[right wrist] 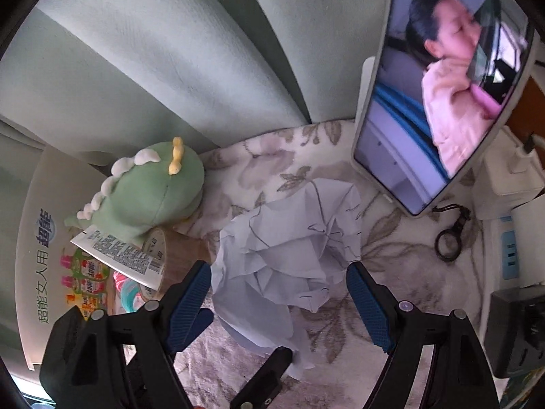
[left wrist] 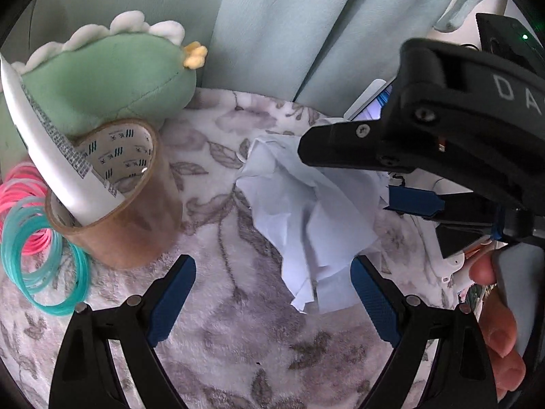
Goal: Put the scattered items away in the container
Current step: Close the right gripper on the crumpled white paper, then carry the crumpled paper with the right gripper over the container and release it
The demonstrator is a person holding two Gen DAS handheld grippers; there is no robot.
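A crumpled sheet of pale blue paper (left wrist: 306, 211) lies on the flowered blanket (left wrist: 218, 341); it also shows in the right wrist view (right wrist: 282, 252). My left gripper (left wrist: 272, 303) is open, low over the blanket, its right finger beside the paper's near edge. My right gripper (right wrist: 279, 303) is open, with the paper between its fingers; it shows from the side in the left wrist view (left wrist: 391, 177). A brown tape roll (left wrist: 119, 197) holds a white tube (left wrist: 51, 150). Pink and teal rings (left wrist: 37, 238) lie at the left beside a green plush dinosaur (left wrist: 112, 78).
A phone (right wrist: 442, 92) playing video leans at the back right, with a black key ring (right wrist: 449, 235) below it. A white printed box flap (right wrist: 51, 238) stands at the left. Pale green curtains (right wrist: 170, 51) hang behind. White earbuds (left wrist: 449, 266) lie at the right.
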